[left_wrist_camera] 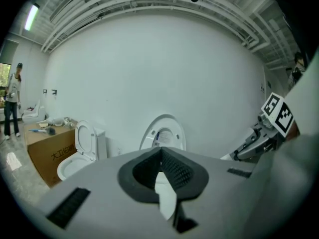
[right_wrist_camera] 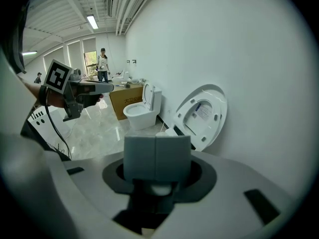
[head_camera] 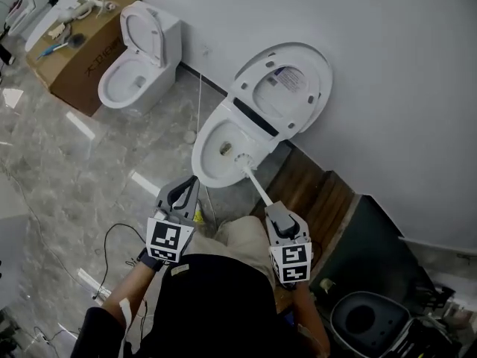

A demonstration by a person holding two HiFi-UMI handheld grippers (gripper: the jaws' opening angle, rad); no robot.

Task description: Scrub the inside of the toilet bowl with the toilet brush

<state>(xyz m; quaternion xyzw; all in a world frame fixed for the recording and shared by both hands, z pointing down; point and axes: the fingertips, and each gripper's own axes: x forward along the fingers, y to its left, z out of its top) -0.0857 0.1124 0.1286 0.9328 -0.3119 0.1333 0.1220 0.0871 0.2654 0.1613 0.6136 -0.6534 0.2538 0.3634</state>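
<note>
Firmly closed, the right gripper [head_camera: 274, 209] [right_wrist_camera: 157, 156] has its two grey jaws pressed together on the thin handle of the white toilet brush [head_camera: 254, 180]. The handle goes straight out from the jaws and slants down into the white ceramic toilet bowl [head_camera: 204, 159]. The round bristle head [head_camera: 242, 158] is inside the bowl, just beside the dark drain opening at the bottom. Behind the bowl, the oval white seat and lid [head_camera: 314, 80] [right_wrist_camera: 215, 114] stand raised and lean on the plain white wall [head_camera: 402, 88].

The left gripper [head_camera: 190, 189] [left_wrist_camera: 159, 156] is to the left of the bowl, apart from its rim. Its dark ribbed jaws meet at the tips and nothing is between them.

A brown wooden panel [head_camera: 317, 192] lies on the floor to the right of the bowl, near the right gripper. Further left along the wall stands a second white toilet [head_camera: 138, 66] [left_wrist_camera: 79, 143] [right_wrist_camera: 142, 108] with its lid also up, and just beside it a brown cardboard box [head_camera: 82, 58] with small tools on top. The floor is of grey marble-pattern tiles [head_camera: 74, 170]. A person [right_wrist_camera: 103, 61] stands far away in the room.
</note>
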